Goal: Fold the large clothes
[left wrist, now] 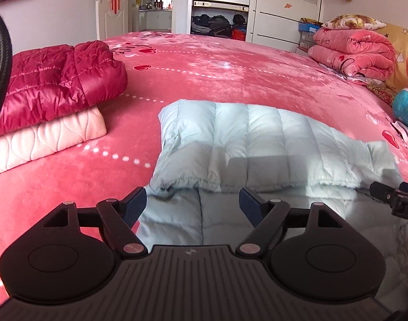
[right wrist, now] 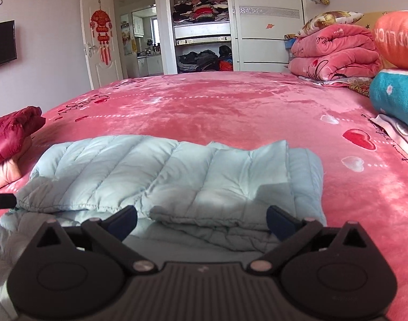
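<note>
Two claws over a pink bed [left wrist: 230, 80], seen from their own wrist cameras. Left claw [left wrist: 193, 203] spread wide, nothing between its dark blue pads [left wrist: 135, 204], hanging just above the near part of a pale blue quilted jacket [left wrist: 257, 133]. Right claw [right wrist: 201, 220] likewise spread wide and empty, poised over the same jacket [right wrist: 150, 171] at its right portion. Jacket lying flat near the front edge of the bed, upper layer folded over toward the cameras, elastic hem edge resting across the lower layer just beyond both claws. Tip of the right claw also visible at the right edge of the left view, beside the jacket's hem. To the left on the bed, well apart from the jacket, a folded dark red puffer jacket [left wrist: 51, 85] stacked on a folded pale pink quilted garment [left wrist: 43, 136]. At the far right, folded pink blankets [right wrist: 335, 53] piled by the headboard. Beyond the bed, an open wardrobe [right wrist: 201, 26] with stacked clothing.
</note>
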Tool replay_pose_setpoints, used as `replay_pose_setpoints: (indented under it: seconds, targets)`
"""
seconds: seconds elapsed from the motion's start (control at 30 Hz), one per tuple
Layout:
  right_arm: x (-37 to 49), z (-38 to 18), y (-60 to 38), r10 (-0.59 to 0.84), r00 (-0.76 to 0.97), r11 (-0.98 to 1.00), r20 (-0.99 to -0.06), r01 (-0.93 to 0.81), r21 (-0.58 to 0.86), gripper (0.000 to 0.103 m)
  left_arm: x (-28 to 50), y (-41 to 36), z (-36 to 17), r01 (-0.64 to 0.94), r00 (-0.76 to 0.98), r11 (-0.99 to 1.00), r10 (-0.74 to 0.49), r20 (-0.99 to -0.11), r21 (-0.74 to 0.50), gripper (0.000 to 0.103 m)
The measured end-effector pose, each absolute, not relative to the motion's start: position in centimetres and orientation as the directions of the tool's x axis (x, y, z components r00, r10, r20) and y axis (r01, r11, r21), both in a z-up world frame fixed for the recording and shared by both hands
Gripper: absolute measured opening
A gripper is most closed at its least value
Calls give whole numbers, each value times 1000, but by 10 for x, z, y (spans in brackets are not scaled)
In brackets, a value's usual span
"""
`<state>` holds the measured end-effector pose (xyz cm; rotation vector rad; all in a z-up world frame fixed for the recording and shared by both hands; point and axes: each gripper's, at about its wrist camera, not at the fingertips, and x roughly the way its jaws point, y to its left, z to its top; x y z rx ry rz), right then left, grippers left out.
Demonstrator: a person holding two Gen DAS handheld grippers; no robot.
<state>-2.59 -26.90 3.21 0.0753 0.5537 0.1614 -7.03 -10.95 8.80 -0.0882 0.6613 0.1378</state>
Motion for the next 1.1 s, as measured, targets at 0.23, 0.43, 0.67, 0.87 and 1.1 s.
replay_pose_setpoints:
  seconds: [0.23,0.43,0.67,0.87,1.1]
  targets:
    - [-63,44,-273,127,841,991,-527,-85,102,102,-114,-107,92,-109,756,993,53,-652,-46,98]
    - [-96,61,-278,98,848,993,-521,-53,102,102,-136,-103,101,-75,757,996,22,-654,-53,99]
    - [-133,82,-278,53,870,997,-490,-17,77,102,-161,-97,107,-86,758,991,-5,-652,-107,100]
    - [-158,101,-275,45,891,996,-451,-6,86,102,-175,-96,117,-79,772,989,-17,-636,-122,100]
    - [-177,117,-269,29,905,997,-425,7,83,102,-193,-93,125,-62,784,990,-32,-620,-129,101]
